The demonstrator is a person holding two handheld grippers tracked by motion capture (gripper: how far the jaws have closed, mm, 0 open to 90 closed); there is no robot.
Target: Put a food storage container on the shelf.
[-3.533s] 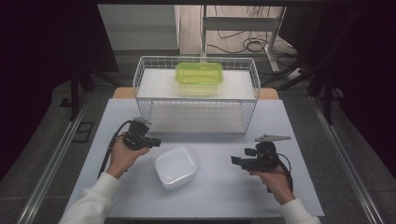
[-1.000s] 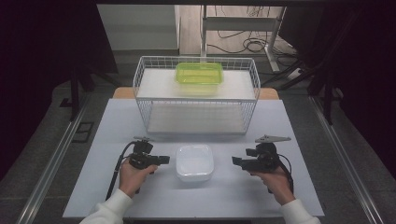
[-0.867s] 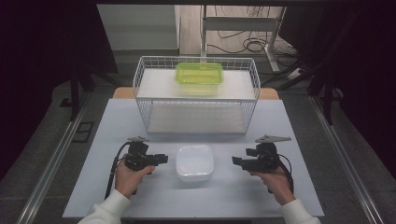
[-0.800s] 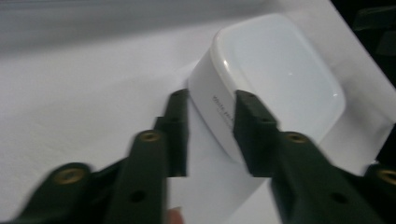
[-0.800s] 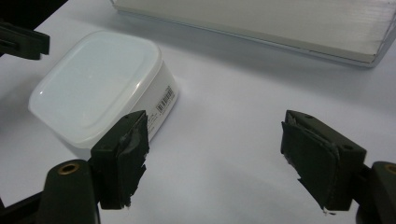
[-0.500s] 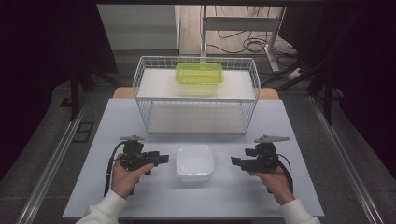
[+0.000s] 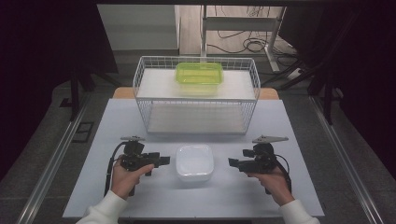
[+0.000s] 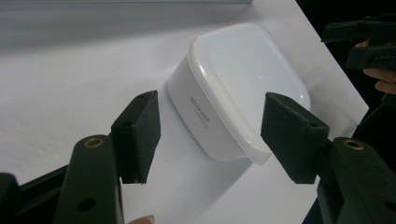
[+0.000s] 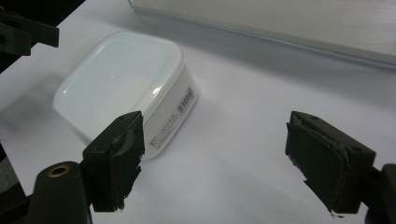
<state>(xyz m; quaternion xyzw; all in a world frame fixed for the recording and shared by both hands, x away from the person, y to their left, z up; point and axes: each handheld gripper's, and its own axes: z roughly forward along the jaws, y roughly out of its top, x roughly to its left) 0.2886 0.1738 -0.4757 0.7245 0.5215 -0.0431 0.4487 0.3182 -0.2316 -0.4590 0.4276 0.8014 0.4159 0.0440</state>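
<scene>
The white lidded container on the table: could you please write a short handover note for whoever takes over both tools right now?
Left tool: its jaws have just been opening; they stand apart, just left of the white container, holding nothing.
Right tool: open and empty, a little to the container's right.
Things: the container sits lid on, flat on the white table, between the two tools. A green container rests on the upper level of the wire rack behind.
Done: the white container is set down and released.
Left: probably the next grasp; where it goes is unclear.
</scene>
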